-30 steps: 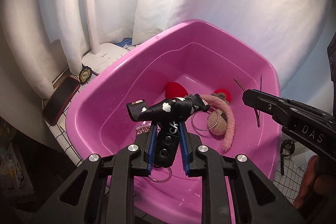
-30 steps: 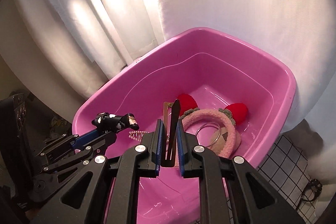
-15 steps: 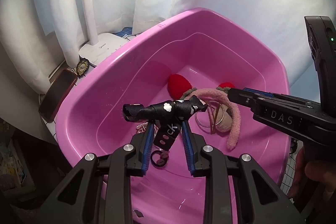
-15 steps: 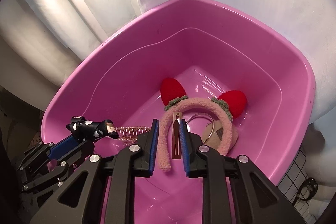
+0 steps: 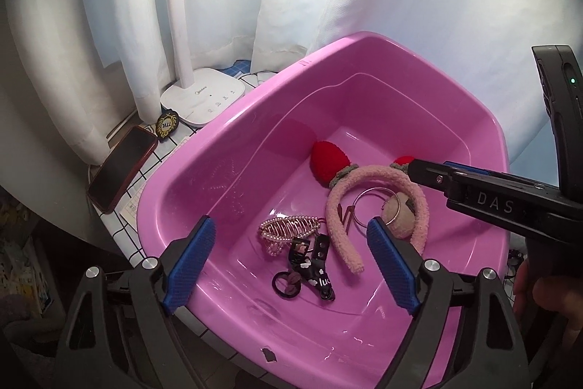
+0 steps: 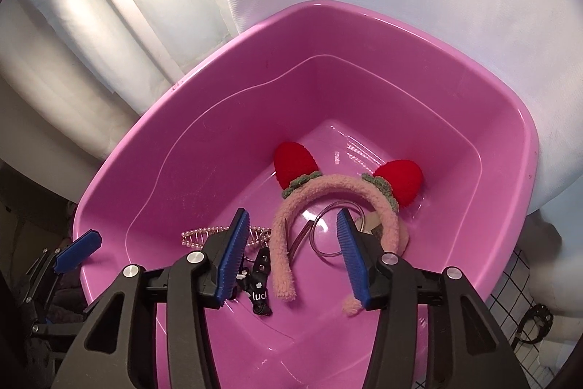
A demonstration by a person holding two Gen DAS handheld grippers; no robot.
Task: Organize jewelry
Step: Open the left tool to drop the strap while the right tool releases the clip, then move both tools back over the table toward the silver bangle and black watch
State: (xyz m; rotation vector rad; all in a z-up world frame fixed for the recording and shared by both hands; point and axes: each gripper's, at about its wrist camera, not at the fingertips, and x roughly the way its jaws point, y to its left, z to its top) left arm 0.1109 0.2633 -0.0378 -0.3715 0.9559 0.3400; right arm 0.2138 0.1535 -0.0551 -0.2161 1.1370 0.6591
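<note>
A pink basin holds the jewelry. Inside lie a pink fuzzy headband with red strawberry ears, a pearl hair claw, a black ribbon hair tie with white flowers, a thin brown hair clip and a metal ring. My left gripper is open and empty above the basin's near side. My right gripper is open and empty over the headband; it also shows in the left wrist view.
A white lamp base, a black badge and a phone lie on the gridded table left of the basin. White curtains hang behind. A dark item lies on the grid to the right.
Both grippers have opened. The black ribbon hair tie has dropped from the left gripper into the basin, and the brown hair clip has dropped from the right gripper beside the headband.
</note>
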